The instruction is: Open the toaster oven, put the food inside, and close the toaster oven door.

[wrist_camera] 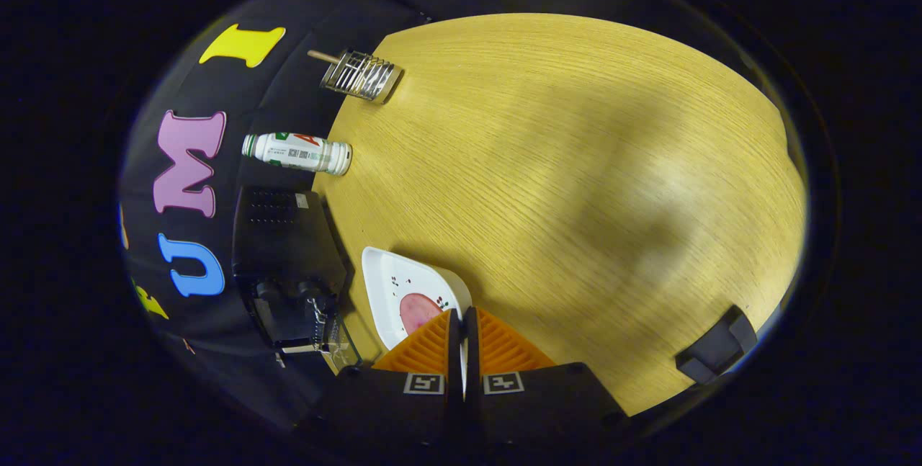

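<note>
Two fingers of the claw (pixel 462 322) stand together, only a thin slit between them, clamped on nothing that can be made out. Just ahead of the tips, and partly under them, sits a white plate (pixel 392 286) near the bench (pixel 562 163) edge, carrying the food (pixel 418 310), a pinkish rounded piece.

Handling, judged: food looks soft and light, may slip or squash under a hard pinch; better taken across its width with gentle pressure. Plate is glazed, stiff, breakable, likely to skid on the wood if nudged.

Beside the plate, at the bench edge against the wall, the toaster oven (pixel 288 264): dark box, two knobs showing, glass door (pixel 338 343) seeming swung out, though too small to be sure. Heavy, unlikely to shift; handle is the place to grip the door.

Pose: claw held above the bench, looking steeply down, view rolled sideways.

Further along the same edge, a white bottle (pixel 299 152) stands upright, then a wire rack (pixel 360 75) with a wooden stick. A black clamp (pixel 717 346) sits at the opposite edge.
</note>
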A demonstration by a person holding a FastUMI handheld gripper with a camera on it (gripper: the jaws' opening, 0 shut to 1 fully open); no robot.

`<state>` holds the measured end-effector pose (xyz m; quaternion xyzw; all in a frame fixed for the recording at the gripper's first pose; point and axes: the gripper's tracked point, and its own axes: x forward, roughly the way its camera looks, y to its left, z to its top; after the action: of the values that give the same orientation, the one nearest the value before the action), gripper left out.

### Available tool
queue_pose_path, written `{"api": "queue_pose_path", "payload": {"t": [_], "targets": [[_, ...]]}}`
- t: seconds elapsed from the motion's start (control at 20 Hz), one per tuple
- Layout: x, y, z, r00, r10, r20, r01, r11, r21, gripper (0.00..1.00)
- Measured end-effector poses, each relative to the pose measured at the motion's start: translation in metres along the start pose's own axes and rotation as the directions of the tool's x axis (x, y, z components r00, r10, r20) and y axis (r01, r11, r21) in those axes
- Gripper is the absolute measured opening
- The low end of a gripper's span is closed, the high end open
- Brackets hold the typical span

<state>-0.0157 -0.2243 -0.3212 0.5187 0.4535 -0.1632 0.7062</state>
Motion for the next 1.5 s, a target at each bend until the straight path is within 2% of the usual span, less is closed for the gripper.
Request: {"api": "queue_pose_path", "payload": {"t": [0.3, 0.5, 0.7, 0.75, 0.9, 1.05, 1.1, 1.2, 1.3, 1.35, 1.5], "targets": [[-0.038, 0.015, -0.033, 0.992, 0.088, 0.088, -0.098, 0.988, 0.119, 0.05], [-0.055, 0.018, -0.052, 0.977, 0.108, 0.183, -0.131, 0.985, 0.115, 0.05], [-0.060, 0.042, -0.076, 0.962, 0.176, 0.210, -0.208, 0.968, 0.140, 0.05], [-0.055, 0.043, -0.080, 0.963, 0.166, 0.214, -0.198, 0.971, 0.136, 0.05], [-0.033, 0.018, -0.082, 0.972, 0.061, 0.227, -0.086, 0.991, 0.102, 0.05], [-0.019, 0.004, -0.083, 0.981, -0.029, 0.192, 0.004, 0.991, 0.130, 0.05], [-0.020, 0.005, -0.085, 0.981, -0.044, 0.187, 0.030, 0.997, 0.077, 0.05], [-0.022, 0.003, -0.089, 0.978, -0.075, 0.195, 0.103, 0.985, -0.135, 0.05], [-0.022, -0.003, -0.086, 0.969, -0.140, 0.205, 0.195, 0.939, -0.283, 0.24], [-0.020, -0.004, -0.084, 0.965, -0.157, 0.208, 0.219, 0.923, -0.317, 0.38], [-0.002, 0.003, -0.064, 0.963, -0.194, 0.186, 0.249, 0.906, -0.343, 0.58]]}}
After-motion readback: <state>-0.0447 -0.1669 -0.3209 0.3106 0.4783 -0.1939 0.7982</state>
